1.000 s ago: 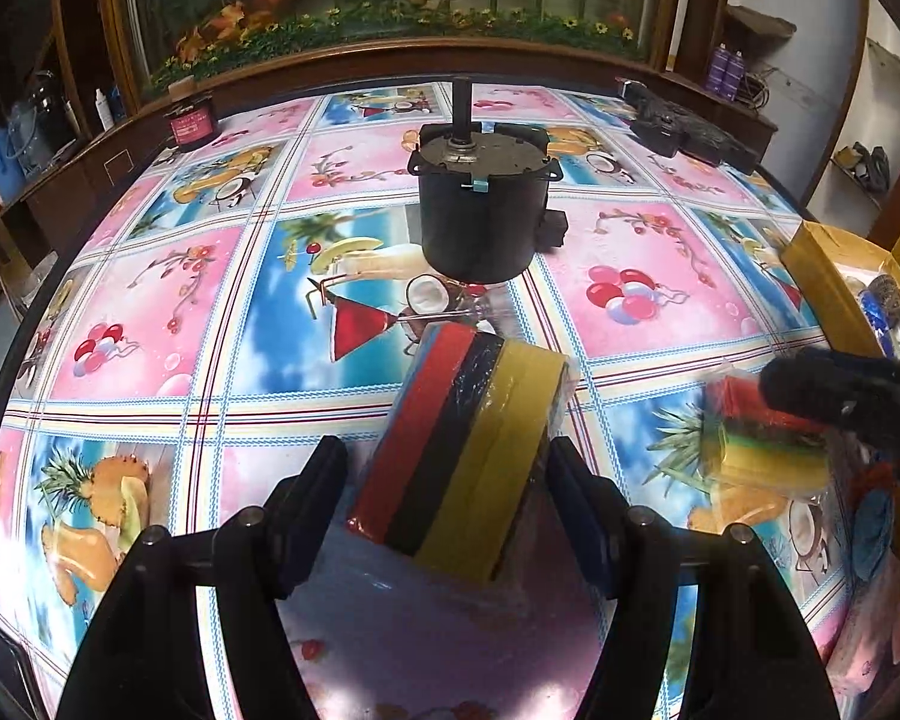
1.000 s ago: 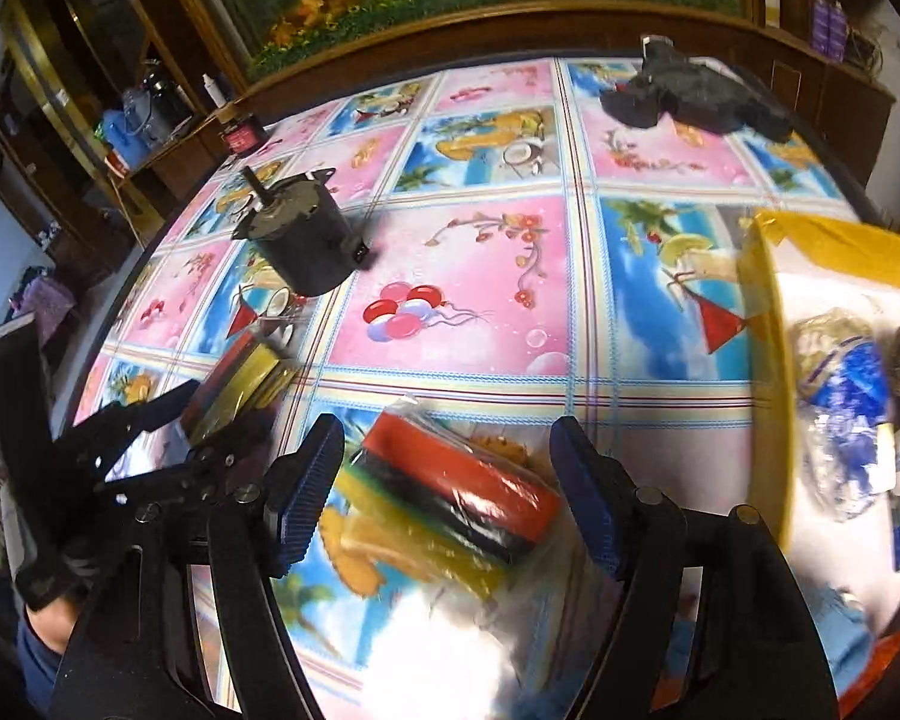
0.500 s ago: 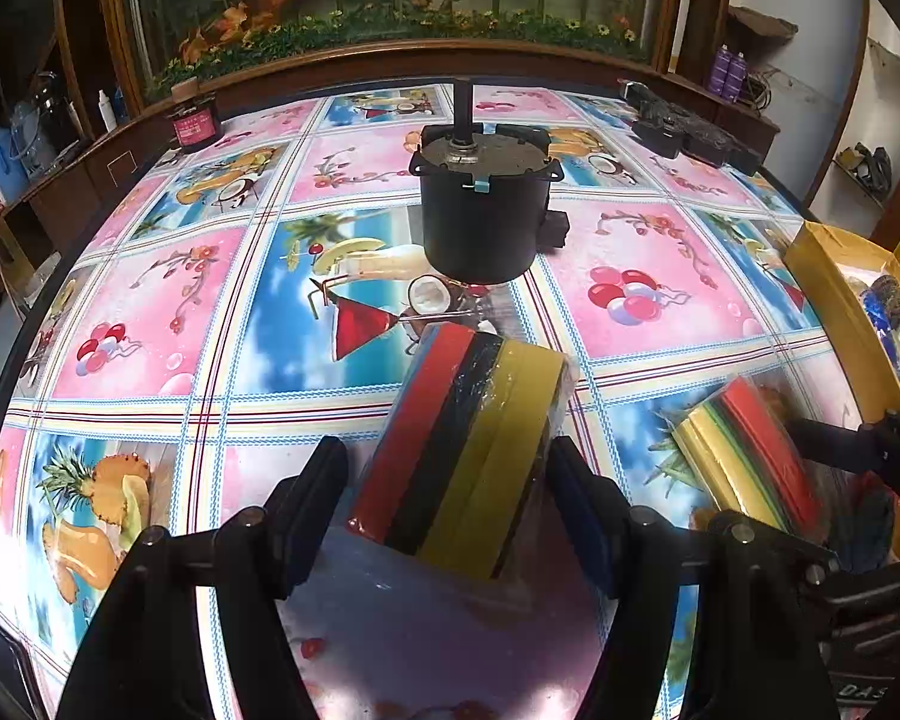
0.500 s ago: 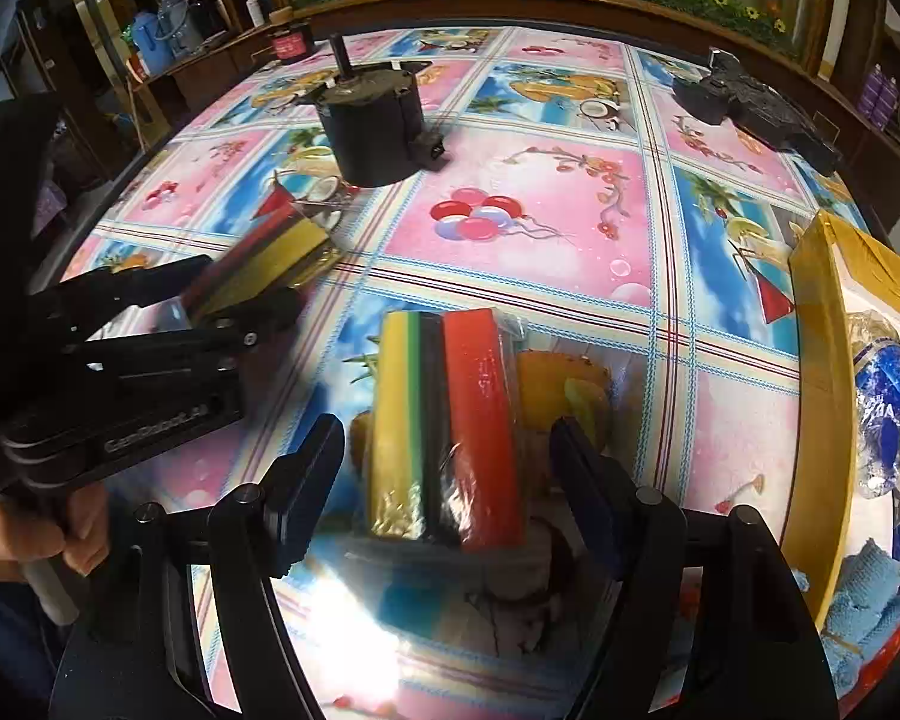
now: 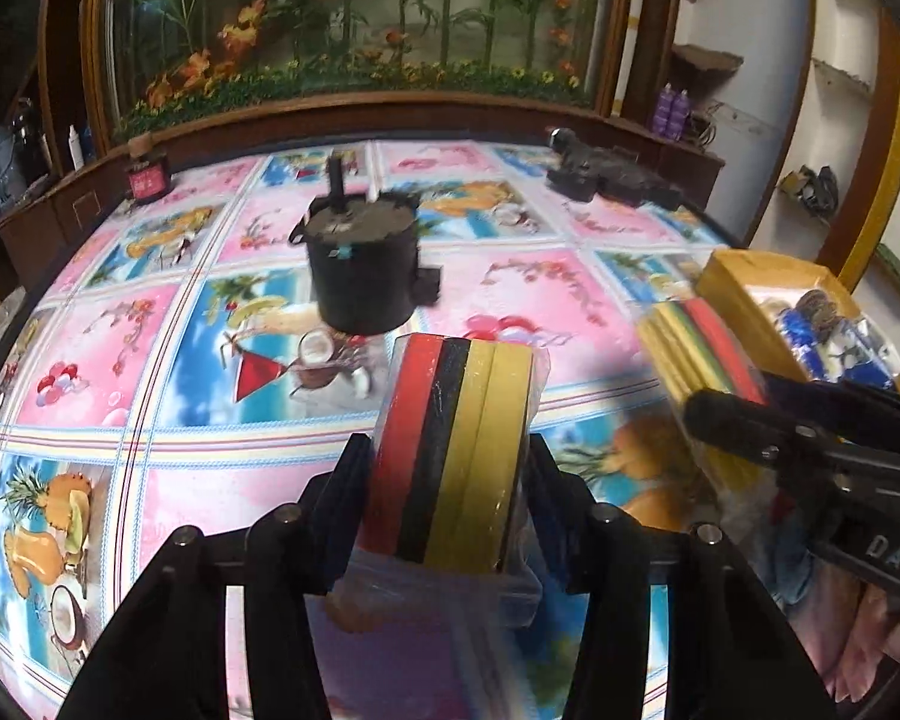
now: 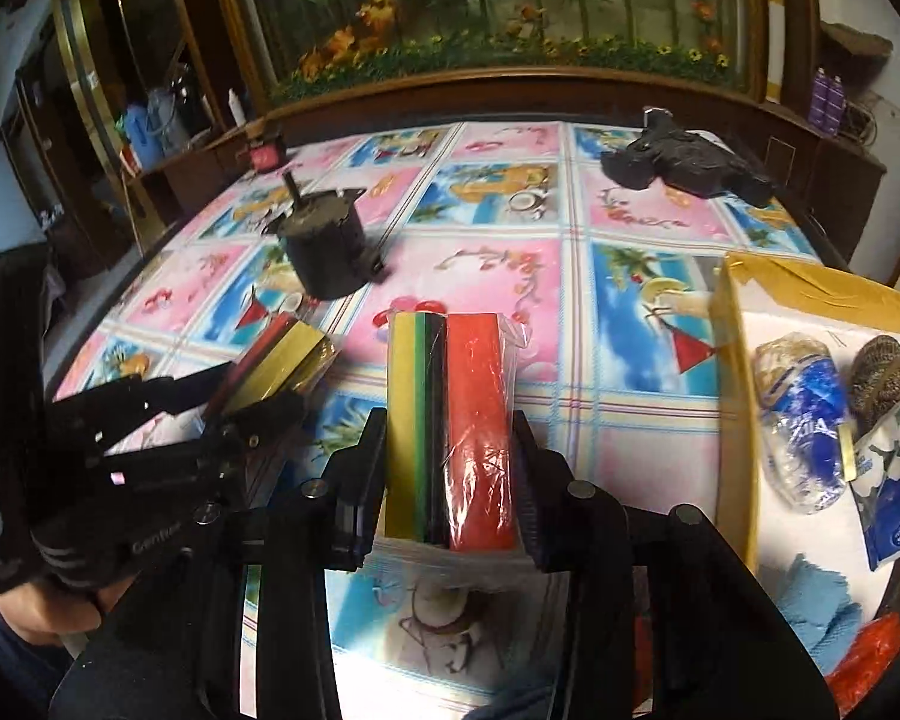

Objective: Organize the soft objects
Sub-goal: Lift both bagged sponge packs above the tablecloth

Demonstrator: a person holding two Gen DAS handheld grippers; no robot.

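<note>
both my tools have just closed: left tool (image 5: 447,474) grips a plastic-wrapped red, black and yellow sponge stack (image 5: 456,450) at lower centre; right tool (image 6: 450,474) grips its yellow-green-black-red twin (image 6: 453,426), ready for the yellow cardboard box (image 6: 732,420) at right.

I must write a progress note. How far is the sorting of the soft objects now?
Done: several wrapped items already lie in the yellow box. In hand: the left tool grips one sponge pack, the right tool another sponge pack, jaws just closing. Left: placing both.
</note>
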